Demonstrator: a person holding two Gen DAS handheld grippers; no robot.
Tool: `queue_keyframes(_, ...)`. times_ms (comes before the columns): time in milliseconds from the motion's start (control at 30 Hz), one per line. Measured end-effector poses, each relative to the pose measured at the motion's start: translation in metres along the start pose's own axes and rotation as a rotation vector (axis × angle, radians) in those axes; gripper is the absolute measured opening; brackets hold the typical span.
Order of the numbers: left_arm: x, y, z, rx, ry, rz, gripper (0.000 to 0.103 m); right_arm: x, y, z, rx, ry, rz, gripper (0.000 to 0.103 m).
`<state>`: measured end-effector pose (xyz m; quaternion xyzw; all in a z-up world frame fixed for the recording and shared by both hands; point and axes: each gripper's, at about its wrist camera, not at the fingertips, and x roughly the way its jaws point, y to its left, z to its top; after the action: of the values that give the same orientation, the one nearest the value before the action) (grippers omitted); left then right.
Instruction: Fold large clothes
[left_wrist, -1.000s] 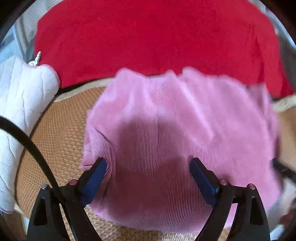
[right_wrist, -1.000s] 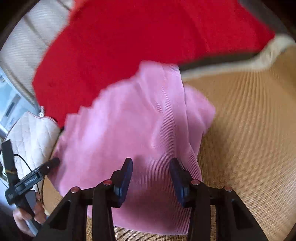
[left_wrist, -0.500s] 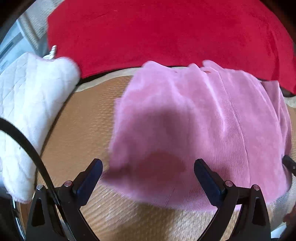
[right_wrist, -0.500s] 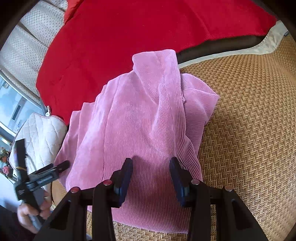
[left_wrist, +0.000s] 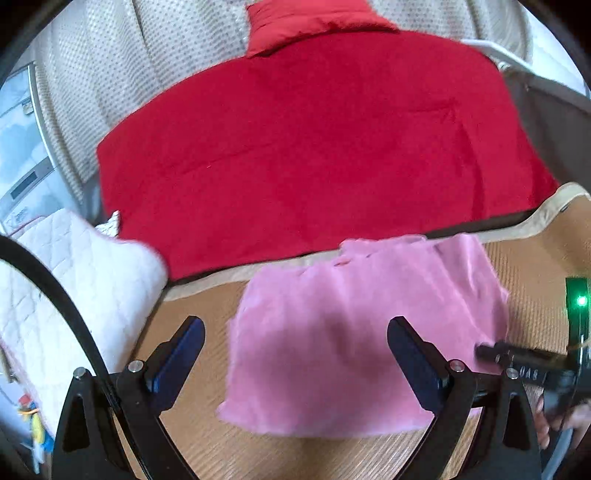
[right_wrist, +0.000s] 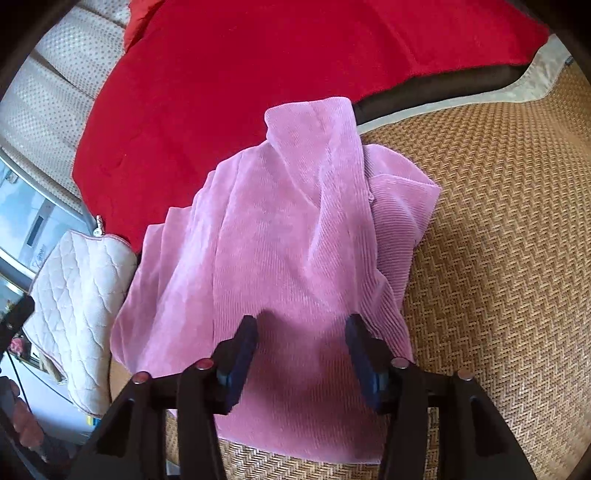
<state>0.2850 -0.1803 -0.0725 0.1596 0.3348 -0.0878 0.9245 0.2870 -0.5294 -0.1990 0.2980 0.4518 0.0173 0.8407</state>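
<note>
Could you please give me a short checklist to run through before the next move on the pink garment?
1. Left gripper free of cloth: ok, jaws wide, nothing between them.
2. Right gripper released: ok, jaws opening above the pink garment, pads not pressing it.
3. Garment folded compactly: ok, it lies as a bundle on the woven mat.
4. Fold edges neat: not ok, a flap sticks up at the far end and a corner pokes out on the right.
5. Clear of the red blanket: cannot tell, the far flap overlaps it in the right view.
6. Clear of the white quilted cushion: cannot tell.
</note>
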Motion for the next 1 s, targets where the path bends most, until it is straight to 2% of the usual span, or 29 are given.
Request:
queue_keyframes(100,0.046,-0.007,-0.012,-0.02,0.057,-0.054,0.099,-0.001,-0.001,-0.001,-0.025,0.009,0.018,0.056)
queue_keyframes(233,0.111,0.004,-0.052,-0.144,0.222,-0.151,0.099,-0.002,-0.004,-0.001,-0.017,0.008,0.034,0.056)
queue_keyframes(300,0.138,0.011,-0.071,-0.181,0.311,-0.152,0.099,-0.001,-0.001,-0.001,-0.027,0.007,0.017,0.056)
queue_keyframes(333,0.149,0.017,-0.08,-0.213,0.323,-0.168,0.099,0.0,0.002,-0.001,-0.035,0.007,0.004,0.056)
queue_keyframes(400,0.152,0.03,-0.086,-0.251,0.265,-0.187,0.099,0.002,0.005,-0.002,-0.049,0.006,-0.013,0.056)
queue_keyframes(600,0.151,0.058,-0.084,-0.263,0.234,-0.168,0.099,0.002,0.015,-0.001,-0.08,-0.011,-0.058,0.057)
queue_keyframes(700,0.144,0.072,-0.084,-0.252,0.207,-0.068,0.099,-0.008,0.024,0.005,-0.087,-0.109,-0.052,0.057)
queue_keyframes(767,0.141,0.086,-0.086,-0.245,0.188,0.024,0.099,-0.011,0.036,0.007,-0.119,-0.166,-0.052,0.057)
queue_keyframes(800,0.144,0.095,-0.088,-0.26,0.19,0.042,0.099,-0.011,0.043,0.008,-0.133,-0.184,-0.035,0.057)
queue_keyframes(900,0.146,0.12,-0.098,-0.345,0.21,0.017,0.099,-0.001,0.067,0.004,-0.174,-0.202,0.015,0.057)
queue_keyframes(1000,0.16,0.125,-0.11,-0.324,0.257,0.0,0.099,0.026,0.087,-0.001,-0.225,-0.15,-0.026,0.057)
